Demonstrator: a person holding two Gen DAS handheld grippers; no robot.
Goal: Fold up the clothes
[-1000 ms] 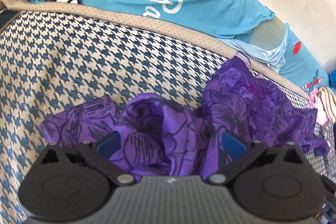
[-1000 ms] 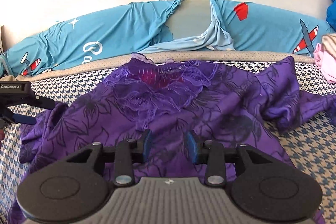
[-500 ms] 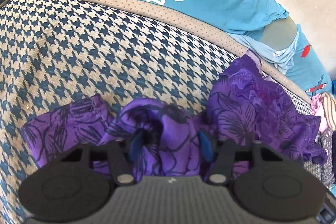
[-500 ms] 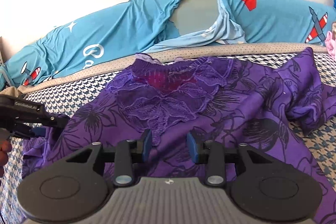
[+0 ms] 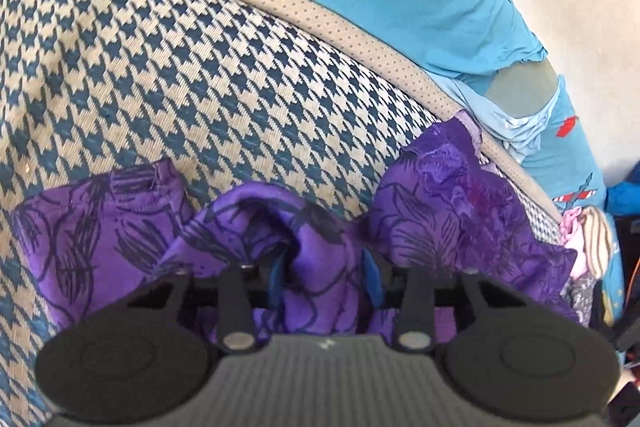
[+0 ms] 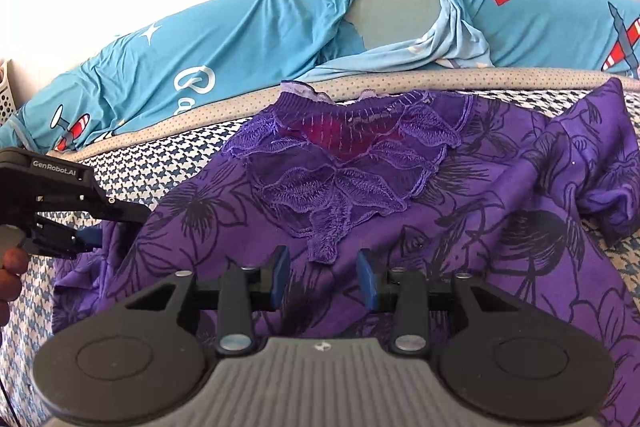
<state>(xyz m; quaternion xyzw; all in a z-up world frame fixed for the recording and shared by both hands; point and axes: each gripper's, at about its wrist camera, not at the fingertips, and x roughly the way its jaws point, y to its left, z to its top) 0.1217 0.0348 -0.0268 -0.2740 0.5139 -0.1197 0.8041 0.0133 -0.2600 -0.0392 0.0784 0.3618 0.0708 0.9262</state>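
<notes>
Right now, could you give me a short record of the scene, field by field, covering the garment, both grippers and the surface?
garment: purple floral top, spread on the bed, lace neckline toward the far edge
surface: houndstooth mattress, blue and beige
left gripper: jaws have just been closing; a bunched fold of the top is pinched between the blue pads
right gripper: jaws part open over the middle of the top, nothing visibly pinched
behind: blue bedding with aeroplane print along the wall
</notes>
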